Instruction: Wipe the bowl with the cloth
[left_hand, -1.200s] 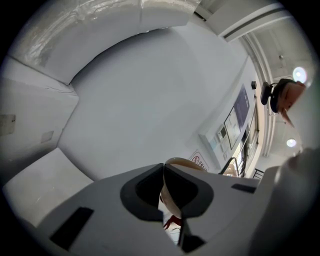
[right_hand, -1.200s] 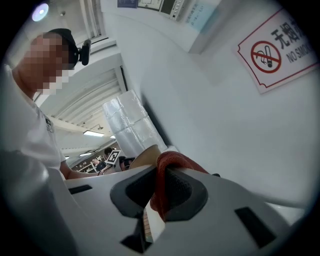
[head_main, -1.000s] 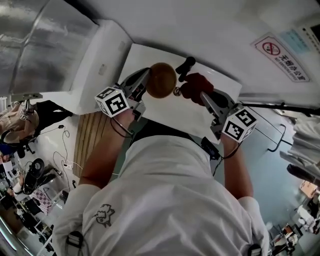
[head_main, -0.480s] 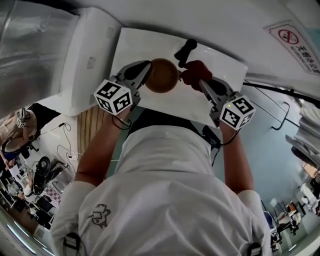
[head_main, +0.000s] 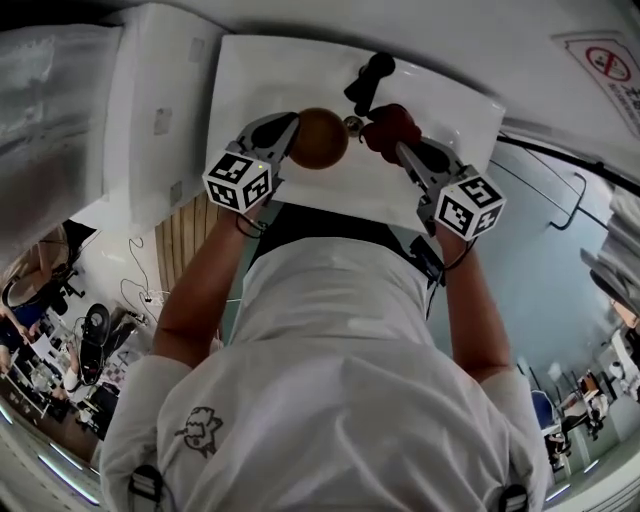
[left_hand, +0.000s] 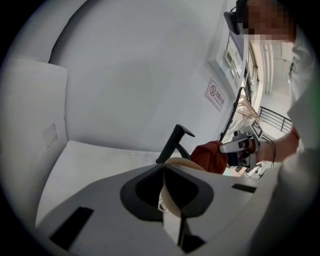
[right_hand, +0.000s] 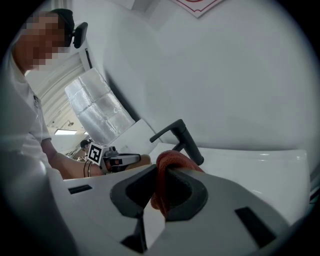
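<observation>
Where the white rectangular sink basin (head_main: 250, 70) fills the twelve o'clock part of the head view, two items are held over it.

Item one: round tan thin-walled bowl (head_main: 320, 138). Position: over the middle of the basin, with the black lever tap (head_main: 368, 80) at its one o'clock.
- Held by: the left gripper (left_hand: 171, 192), whose jaws are drawn narrow on the bowl's wall, one inside the rim and one outside.
- Handling (judged): rigid and light, with a smooth, probably slippery surface. A pinch on a thin rim leaves it free to pivot under wiping pressure, so a deep bite at the rim suits it best. It looks sturdy rather than brittle, though a drop onto the hard basin would be a risk.

Item two: dark red bunched cloth (head_main: 392, 128). Position: at the bowl's three o'clock, just beside it; whether they touch cannot be told.
- Held by: the right gripper (right_hand: 161, 192), whose jaws are clamped on a fold of the fabric.
- Handling (judged): soft, limp and compressible, with no risk of breakage. It is best gripped mid-bundle, so that a wad stands proud of the tips and meets the bowl first.
</observation>
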